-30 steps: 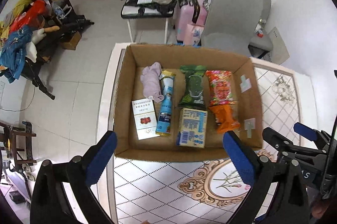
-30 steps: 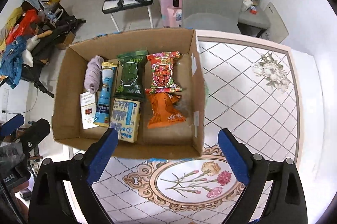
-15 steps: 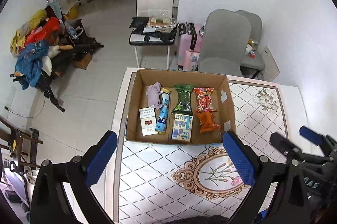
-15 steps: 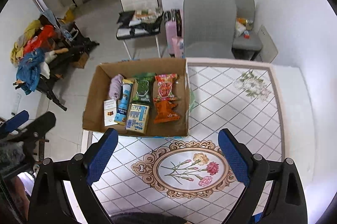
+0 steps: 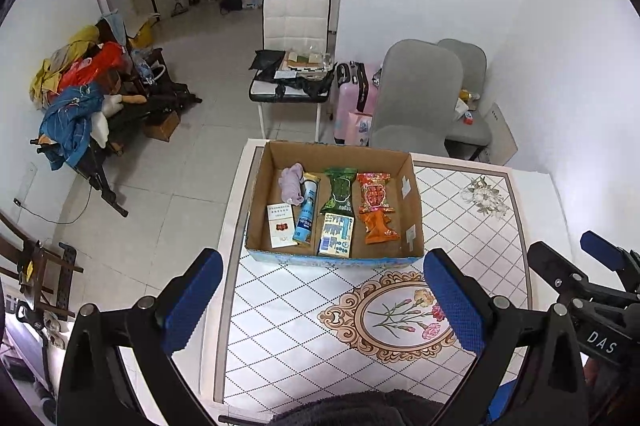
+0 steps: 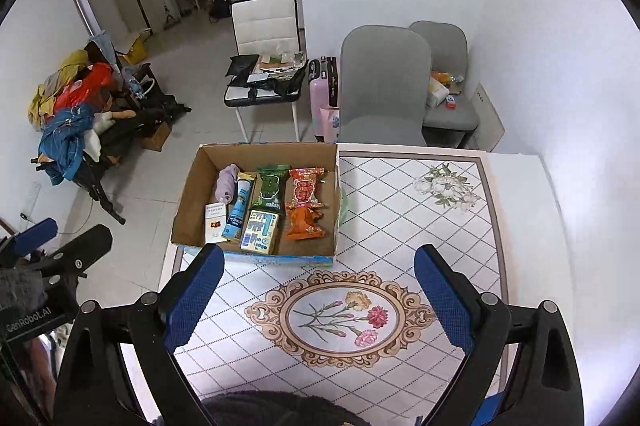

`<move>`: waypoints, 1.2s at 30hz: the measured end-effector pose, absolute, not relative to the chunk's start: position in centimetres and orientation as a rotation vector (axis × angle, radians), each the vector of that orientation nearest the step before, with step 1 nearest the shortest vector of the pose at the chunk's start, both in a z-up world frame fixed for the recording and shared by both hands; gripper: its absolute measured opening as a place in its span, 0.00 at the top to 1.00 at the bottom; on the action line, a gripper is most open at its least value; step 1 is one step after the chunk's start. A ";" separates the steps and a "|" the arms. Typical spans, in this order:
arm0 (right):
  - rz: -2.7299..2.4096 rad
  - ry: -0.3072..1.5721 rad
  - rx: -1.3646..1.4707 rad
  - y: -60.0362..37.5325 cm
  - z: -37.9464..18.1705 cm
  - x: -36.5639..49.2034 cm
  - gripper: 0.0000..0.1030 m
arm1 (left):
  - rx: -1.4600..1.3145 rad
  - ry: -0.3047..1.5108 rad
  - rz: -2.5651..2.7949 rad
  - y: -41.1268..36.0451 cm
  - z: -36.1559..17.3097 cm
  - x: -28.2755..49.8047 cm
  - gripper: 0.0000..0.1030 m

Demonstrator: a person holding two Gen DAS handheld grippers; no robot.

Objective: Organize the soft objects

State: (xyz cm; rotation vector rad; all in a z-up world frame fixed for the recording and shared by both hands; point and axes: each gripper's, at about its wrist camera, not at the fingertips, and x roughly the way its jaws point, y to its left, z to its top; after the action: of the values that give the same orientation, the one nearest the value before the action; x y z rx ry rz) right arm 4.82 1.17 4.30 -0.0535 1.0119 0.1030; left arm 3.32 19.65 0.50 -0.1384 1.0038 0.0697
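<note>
Left gripper (image 5: 318, 300): held high above the near edge of the worktop; fingers (image 5: 191, 300) spread wide, nothing between them.
Right gripper (image 6: 316, 296): likewise raised above the near edge; fingers (image 6: 446, 300) spread wide, empty. Also seen at the right margin of the left wrist view.
Worktop (image 5: 472, 234): covered by a patterned cloth with diamond grid and a flower medallion near the front.
Cardboard box (image 5: 418, 218): open-topped, set at the far left part of the worktop, left wall near the worktop's left edge.
Contents, left column: lilac cloth roll (image 5: 293, 182) at the back; white packet with red mark (image 5: 281, 225) in front of it.
Contents, next column: blue tube (image 5: 307, 211) lying lengthwise, just beside the cloth roll and the white packet.
Contents, middle: green snack bag (image 5: 339, 189) at the back; pale carton with blue print (image 5: 337, 236) at the front, touching the bag's lower end.
Contents, right: red snack bag (image 5: 374, 191) at the back; orange snack bag (image 5: 380, 228) in front, ends overlapping.
Right strip of box floor: bare cardboard.
Beyond the worktop: two grey chairs (image 6: 382, 93), a pink suitcase (image 6: 322, 93), a white chair (image 6: 266, 25) with items on its seat.
Far left of room: heap of clothes (image 6: 70, 113) on a dark rack.
Bottom edge, both views: dark fuzzy fabric, not identifiable.
</note>
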 end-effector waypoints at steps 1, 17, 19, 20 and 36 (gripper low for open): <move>0.102 1.007 -0.056 1.1 4.6 4.6 0.05 | -0.137 0.997 0.070 19.7 0.7 3.2 0.00; 0.060 0.945 -0.067 0.7 8.0 2.8 0.05 | -0.118 0.950 0.073 19.2 2.7 1.9 0.00; 0.051 0.947 -0.068 0.7 7.8 2.8 0.05 | -0.120 0.957 0.069 19.2 2.6 2.0 0.00; 0.049 0.948 -0.068 0.7 7.7 2.8 0.05 | -0.119 0.958 0.068 19.1 2.5 2.0 0.00; 0.016 0.964 -0.069 0.3 6.9 2.9 0.05 | -0.111 0.987 0.070 18.9 1.5 2.4 0.00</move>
State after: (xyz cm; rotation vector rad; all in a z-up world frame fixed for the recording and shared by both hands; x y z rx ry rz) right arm 2.89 0.28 6.92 -0.0694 0.9643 0.0161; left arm 2.40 18.85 1.45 -0.1111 0.9872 0.0696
